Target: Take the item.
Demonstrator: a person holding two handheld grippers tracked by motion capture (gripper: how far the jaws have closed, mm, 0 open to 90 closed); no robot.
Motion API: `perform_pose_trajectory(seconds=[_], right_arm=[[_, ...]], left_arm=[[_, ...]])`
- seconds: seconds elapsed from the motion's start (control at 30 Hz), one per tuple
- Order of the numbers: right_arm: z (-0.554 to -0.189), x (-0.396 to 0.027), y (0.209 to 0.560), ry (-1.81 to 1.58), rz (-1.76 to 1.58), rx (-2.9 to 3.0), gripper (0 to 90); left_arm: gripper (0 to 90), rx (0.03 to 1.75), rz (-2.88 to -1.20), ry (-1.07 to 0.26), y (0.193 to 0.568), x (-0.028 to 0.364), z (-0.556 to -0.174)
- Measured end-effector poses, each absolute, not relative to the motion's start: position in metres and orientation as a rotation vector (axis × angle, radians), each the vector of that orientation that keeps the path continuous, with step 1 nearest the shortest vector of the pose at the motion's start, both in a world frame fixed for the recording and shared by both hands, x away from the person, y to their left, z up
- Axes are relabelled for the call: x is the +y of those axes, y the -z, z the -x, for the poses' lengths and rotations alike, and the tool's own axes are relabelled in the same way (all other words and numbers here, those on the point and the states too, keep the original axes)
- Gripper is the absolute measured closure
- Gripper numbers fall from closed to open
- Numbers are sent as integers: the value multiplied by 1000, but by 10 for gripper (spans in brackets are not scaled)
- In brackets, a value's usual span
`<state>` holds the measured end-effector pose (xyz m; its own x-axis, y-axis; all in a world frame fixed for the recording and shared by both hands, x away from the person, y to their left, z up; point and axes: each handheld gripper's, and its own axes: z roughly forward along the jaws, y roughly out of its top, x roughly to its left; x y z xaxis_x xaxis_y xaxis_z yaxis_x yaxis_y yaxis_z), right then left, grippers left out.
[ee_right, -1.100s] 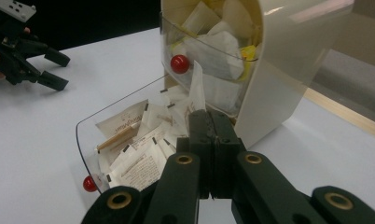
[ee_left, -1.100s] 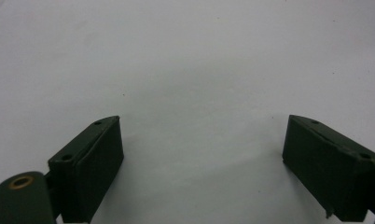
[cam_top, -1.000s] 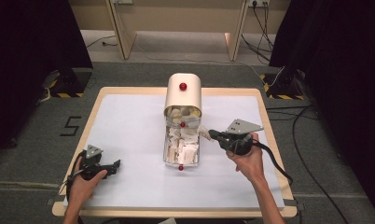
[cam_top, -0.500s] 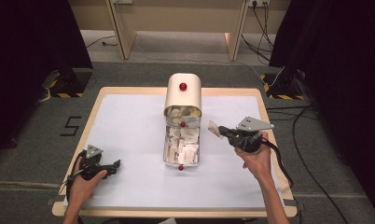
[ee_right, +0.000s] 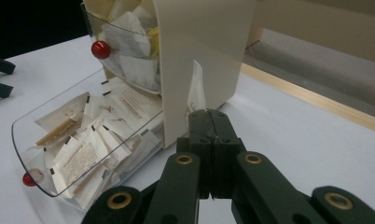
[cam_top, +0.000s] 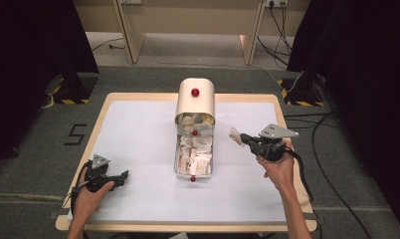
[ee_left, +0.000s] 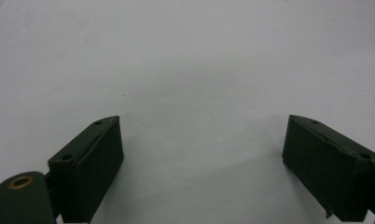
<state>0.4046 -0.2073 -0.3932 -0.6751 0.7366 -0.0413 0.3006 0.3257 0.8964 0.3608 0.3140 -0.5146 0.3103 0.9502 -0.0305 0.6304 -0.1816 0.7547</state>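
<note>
You held a sachet [ee_right: 195,91] in your right gripper [ee_right: 208,116]; the jaws were pressed together on its lower edge, so that part was hidden and I could not read any print on it. The sachet stood upright above the jaw tips. In the high view it was a small pale tag [cam_top: 235,137] at the gripper's front end, in the air just right of the dispenser [cam_top: 196,102] and not touching it. From that height its shape was hard to make out.

The dispenser was a cream box with a rounded top and a red knob. Its lower clear drawer [ee_right: 59,140] was pulled out toward you and full of similar sachets [ee_right: 90,149]; they lay in a mixed heap, so a count was not possible. The upper clear drawer [ee_right: 122,51] was only partly visible, cut by the top edge of the right gripper view.

Your right hand [cam_top: 278,169] covered the gripper's back part in the high view.

Your left gripper [ee_left: 202,163] rested low over the white mat [ee_left: 190,60], near the table's front left corner and well apart from the dispenser. Its jaws stood wide apart with nothing between them. Your left hand [cam_top: 88,196] covered part of it.
</note>
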Motion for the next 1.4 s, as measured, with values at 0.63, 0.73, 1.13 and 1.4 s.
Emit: perform_pose_trajectory(seconds=[0.63,0.73,1.13,1.4], right_arm=[[-414,-231,409,-1267,-1018,2120,900],[-416,-233,411,-1256,-1030,2115,900],[-422,-240,427,-1209,-1077,2129,900],[-423,-244,433,-1196,-1108,2129,900]], left_arm=[[114,1401,-1903,-604,515,314,-361],[114,1401,-1903,-604,515,314,-361],[114,1401,-1903,-603,515,314,-361],[114,1401,-1903,-604,515,314,-361]])
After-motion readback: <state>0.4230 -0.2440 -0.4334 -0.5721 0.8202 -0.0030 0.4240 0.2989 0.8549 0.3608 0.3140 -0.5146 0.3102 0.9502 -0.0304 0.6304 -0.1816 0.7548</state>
